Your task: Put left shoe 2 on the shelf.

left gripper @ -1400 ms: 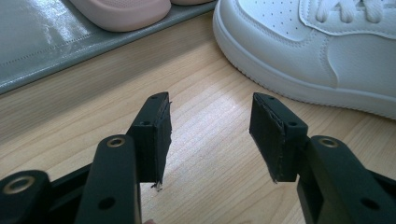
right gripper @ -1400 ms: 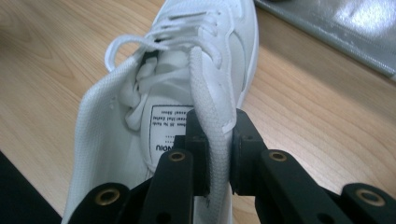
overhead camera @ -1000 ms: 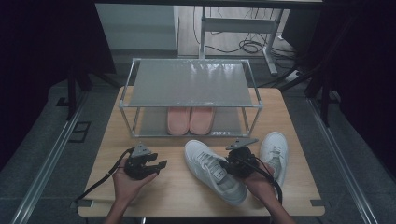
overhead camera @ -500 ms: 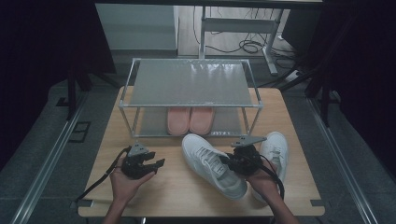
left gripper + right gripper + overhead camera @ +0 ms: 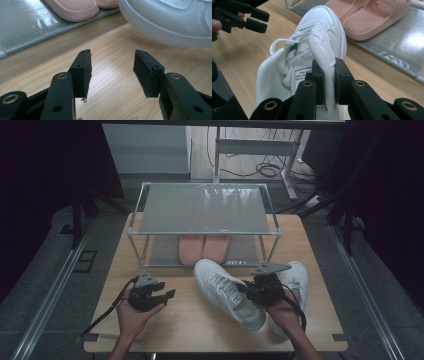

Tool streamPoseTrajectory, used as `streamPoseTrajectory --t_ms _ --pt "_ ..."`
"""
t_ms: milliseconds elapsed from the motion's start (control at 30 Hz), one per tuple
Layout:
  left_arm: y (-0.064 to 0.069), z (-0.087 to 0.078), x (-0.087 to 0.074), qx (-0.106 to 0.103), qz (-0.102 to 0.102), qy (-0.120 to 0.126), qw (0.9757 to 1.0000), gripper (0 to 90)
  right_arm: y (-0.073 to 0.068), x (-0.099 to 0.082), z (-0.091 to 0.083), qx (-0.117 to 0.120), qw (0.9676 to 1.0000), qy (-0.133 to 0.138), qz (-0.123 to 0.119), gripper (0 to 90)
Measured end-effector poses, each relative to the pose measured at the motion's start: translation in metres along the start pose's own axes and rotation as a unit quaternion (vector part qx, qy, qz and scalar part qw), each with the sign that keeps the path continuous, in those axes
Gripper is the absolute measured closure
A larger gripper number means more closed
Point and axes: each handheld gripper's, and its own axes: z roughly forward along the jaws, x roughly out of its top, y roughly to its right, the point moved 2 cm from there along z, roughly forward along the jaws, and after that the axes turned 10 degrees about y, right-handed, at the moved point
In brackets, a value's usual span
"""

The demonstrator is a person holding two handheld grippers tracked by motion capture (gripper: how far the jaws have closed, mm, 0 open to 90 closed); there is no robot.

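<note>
Fingers of the right gripper are seen, in the right gripper view, clamped on the tongue of a white lace-up leather sneaker; the tongue's woven edge is pinched between the two black pads. From the high view this grip cannot be made out, since the gripper's body covers the shoe's opening. That view shows instead where the sneaker lies: on the light wooden surface, toe toward the rack, heel toward the person, set at a slant. A second white sneaker is seen just beyond the right gripper, partly hidden by it.

Fingers of the left gripper are held apart with nothing between them; in the left gripper view bare wood is seen through the gap. The same view shows the sneaker's ribbed white sole edge near the fingertips but not touched by them. In the high view the left gripper is held low over the surface, well to the left of the shoe.

A pair of pink rubber slippers is placed on the lower shelf of a grey metal-framed two-tier shoe rack. The slippers' rounded toes are shown close in both gripper views, while the rack's upper shelf is seen from the high view.
</note>
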Motion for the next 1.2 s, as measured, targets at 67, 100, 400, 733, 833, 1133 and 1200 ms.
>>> streamPoseTrajectory --t_ms 67,100,400,733,833,1133,1200 --pt "0.0 0.0 0.0 0.001 -0.001 0.001 1.0 48.9 0.0 0.001 -0.001 0.0 1.0 0.006 0.002 81.5" --pt "0.0 -0.001 0.0 0.0 0.0 0.001 1.0 48.8 0.001 0.002 -0.002 0.001 1.0 0.008 0.002 81.5" --pt "0.001 0.001 -0.001 0.001 -0.003 -0.001 1.0 48.8 0.001 0.005 -0.008 0.007 0.9996 0.026 0.004 81.5" --pt "0.001 0.003 -0.002 -0.004 -0.004 -0.007 1.0 47.4 0.001 0.015 -0.012 0.016 0.9989 0.045 0.0 81.5" --pt "0.002 0.004 -0.002 -0.007 -0.006 -0.007 0.9999 46.7 -0.001 0.019 -0.013 0.019 0.9986 0.05 -0.001 81.5" --pt "0.002 0.004 -0.002 -0.009 -0.008 -0.012 0.9999 45.9 -0.002 0.028 -0.014 0.02 0.9979 0.061 -0.005 81.5" --pt "0.002 0.005 -0.003 -0.012 -0.007 -0.017 0.9998 45.5 -0.002 0.03 -0.015 0.021 0.9978 0.063 -0.005 81.5"
